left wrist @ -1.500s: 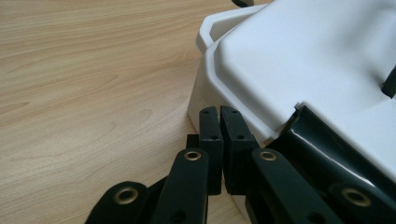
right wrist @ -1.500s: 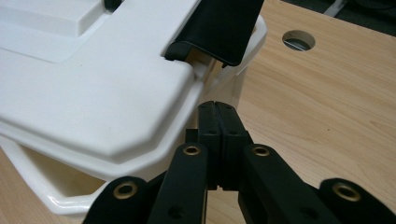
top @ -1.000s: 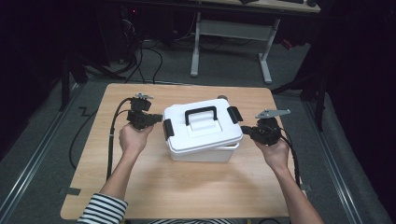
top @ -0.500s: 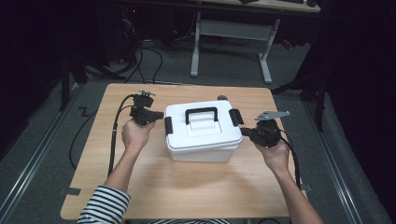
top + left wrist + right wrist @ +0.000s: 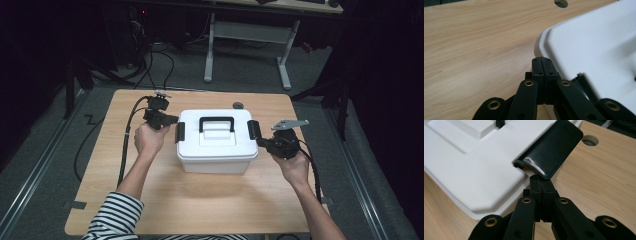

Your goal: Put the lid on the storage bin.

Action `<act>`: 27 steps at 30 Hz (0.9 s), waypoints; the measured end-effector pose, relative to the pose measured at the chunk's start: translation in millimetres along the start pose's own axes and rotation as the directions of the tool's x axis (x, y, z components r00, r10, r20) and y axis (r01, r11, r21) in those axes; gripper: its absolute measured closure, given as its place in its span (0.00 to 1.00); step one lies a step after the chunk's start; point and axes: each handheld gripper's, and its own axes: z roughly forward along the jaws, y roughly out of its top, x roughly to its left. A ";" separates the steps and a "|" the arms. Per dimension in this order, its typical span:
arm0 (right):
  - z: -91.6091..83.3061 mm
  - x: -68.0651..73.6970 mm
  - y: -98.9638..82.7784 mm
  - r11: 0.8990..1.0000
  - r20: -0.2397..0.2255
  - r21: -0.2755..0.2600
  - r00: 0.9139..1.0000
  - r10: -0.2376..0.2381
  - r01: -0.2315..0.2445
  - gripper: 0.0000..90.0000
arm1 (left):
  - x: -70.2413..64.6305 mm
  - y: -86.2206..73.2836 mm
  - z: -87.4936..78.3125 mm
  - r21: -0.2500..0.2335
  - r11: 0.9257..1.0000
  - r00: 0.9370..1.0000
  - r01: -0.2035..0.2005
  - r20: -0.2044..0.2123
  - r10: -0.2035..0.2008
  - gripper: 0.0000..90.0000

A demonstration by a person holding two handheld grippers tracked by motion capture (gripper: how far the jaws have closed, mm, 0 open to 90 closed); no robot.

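A white plastic box [image 5: 215,150] with a black carry handle [image 5: 216,121] stands in the middle of the wooden table [image 5: 125,165]. It has a black latch on each end, the left latch [image 5: 180,131] and the right latch [image 5: 252,129]. My left gripper [image 5: 173,120] is shut, its tips [image 5: 541,60] at the lid's rounded corner [image 5: 594,47] beside the left latch. My right gripper [image 5: 260,142] is shut too. Its tips [image 5: 541,179] sit just under the lower edge of the glossy right latch [image 5: 549,152], next to the lid [image 5: 474,170].
A round cable hole [image 5: 238,105] lies in the tabletop behind the box, also seen as hole [image 5: 561,3] and hole [image 5: 589,140]. Cables trail from both grippers off the table. A white desk frame [image 5: 245,35] stands on the floor beyond.
My left gripper has slid a little to the right, closer to the box's left end. The right gripper and the box have stayed put.
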 end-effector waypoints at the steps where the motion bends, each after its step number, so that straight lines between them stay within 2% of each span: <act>1: 1.2 1.2 -0.3 1.000 0.013 0.006 1.000 -0.007 0.007 1.00 | -0.7 1.2 0.2 0.001 1.000 1.000 -0.006 -0.006 0.006 1.00; 6: 1.5 0.6 0.1 1.000 0.010 0.004 1.000 0.003 -0.003 1.00 | 0.7 2.9 2.4 0.001 1.000 1.000 0.009 -0.007 -0.009 1.00; 13: 2.0 -0.1 -0.6 1.000 0.011 0.000 1.000 0.009 -0.009 0.99 | -0.3 2.3 2.7 -0.009 1.000 1.000 -0.003 -0.018 0.003 1.00; 22: -1.7 -1.2 0.5 1.000 0.010 -0.005 1.000 0.014 -0.014 0.98 | -3.9 3.7 -3.5 -0.058 0.998 1.000 -0.014 -0.012 0.013 1.00; 27: -1.2 -0.3 3.0 1.000 0.009 -0.018 1.000 0.021 -0.021 0.98 | -4.1 6.6 -3.3 -0.056 0.998 1.000 -0.014 -0.010 0.013 1.00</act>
